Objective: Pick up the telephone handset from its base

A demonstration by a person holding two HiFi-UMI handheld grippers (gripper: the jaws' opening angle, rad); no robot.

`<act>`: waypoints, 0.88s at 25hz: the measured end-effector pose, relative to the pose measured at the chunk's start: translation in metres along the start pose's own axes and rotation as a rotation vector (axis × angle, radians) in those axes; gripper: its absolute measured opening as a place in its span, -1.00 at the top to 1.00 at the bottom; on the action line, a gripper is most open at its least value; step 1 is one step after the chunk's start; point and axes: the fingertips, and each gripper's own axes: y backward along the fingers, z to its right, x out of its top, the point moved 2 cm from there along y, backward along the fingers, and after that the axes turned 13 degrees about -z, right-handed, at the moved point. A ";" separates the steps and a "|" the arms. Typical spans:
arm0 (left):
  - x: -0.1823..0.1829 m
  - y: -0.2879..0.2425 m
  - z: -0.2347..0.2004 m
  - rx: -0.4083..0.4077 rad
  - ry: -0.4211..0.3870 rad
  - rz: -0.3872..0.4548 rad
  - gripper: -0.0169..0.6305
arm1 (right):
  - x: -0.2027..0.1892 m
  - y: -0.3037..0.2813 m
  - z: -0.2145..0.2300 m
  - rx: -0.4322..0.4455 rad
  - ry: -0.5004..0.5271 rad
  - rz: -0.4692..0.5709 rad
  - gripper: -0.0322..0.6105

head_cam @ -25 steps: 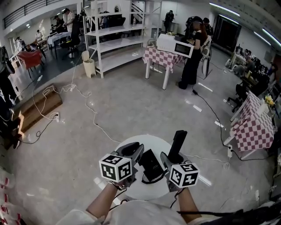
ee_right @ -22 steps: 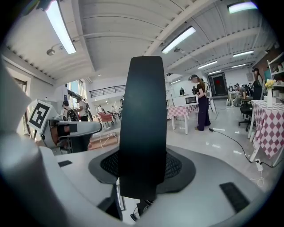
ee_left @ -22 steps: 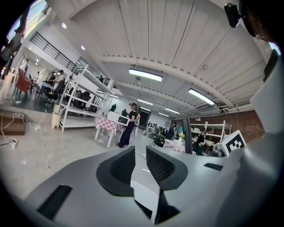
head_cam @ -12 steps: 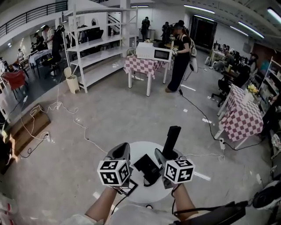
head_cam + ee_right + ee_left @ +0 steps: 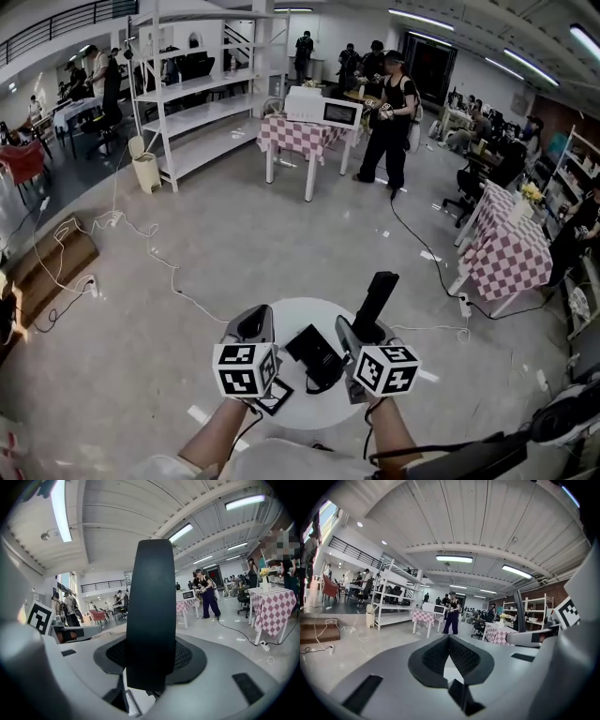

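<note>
- Well left of the round white table point(image 5: 300, 314), a white cable point(image 5: 150, 251) trails across the grey floor past a low wooden box point(image 5: 47, 267).
- The left gripper point(image 5: 251, 325) hovers over the table's left edge. In the left gripper view point(image 5: 449, 639) its jaws are clenched tip to tip with nothing between them; only white tabletop shows through the gap below the tips.
- A small square marker card point(image 5: 274, 398) lies on the near-left part of the table, just beside that gripper's marker cube.
- The black telephone base point(image 5: 317, 354) sits at about the middle of the table, between the two grippers, with no handset on it.
- The right gripper point(image 5: 361, 335) is over the table's right half, grasping the telephone handset point(image 5: 376, 302) by its lower end. The handset stands nearly upright, leaning slightly right, off the base and clear of the tabletop.
- The right gripper view point(image 5: 150, 656) shows the dark handset point(image 5: 151, 606) clamped between the two ribbed pads, rising straight up out of them.
- Far beyond the table stands a checked-cloth table point(image 5: 300, 133) with a microwave point(image 5: 324, 110) on it and a person point(image 5: 389, 117) beside it.
- Well right of the round table is another checked-cloth table point(image 5: 511, 253).
</note>
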 end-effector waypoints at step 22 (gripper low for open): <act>-0.003 -0.010 0.013 0.079 0.009 -0.019 0.90 | 0.003 -0.011 0.020 0.079 0.004 -0.006 0.22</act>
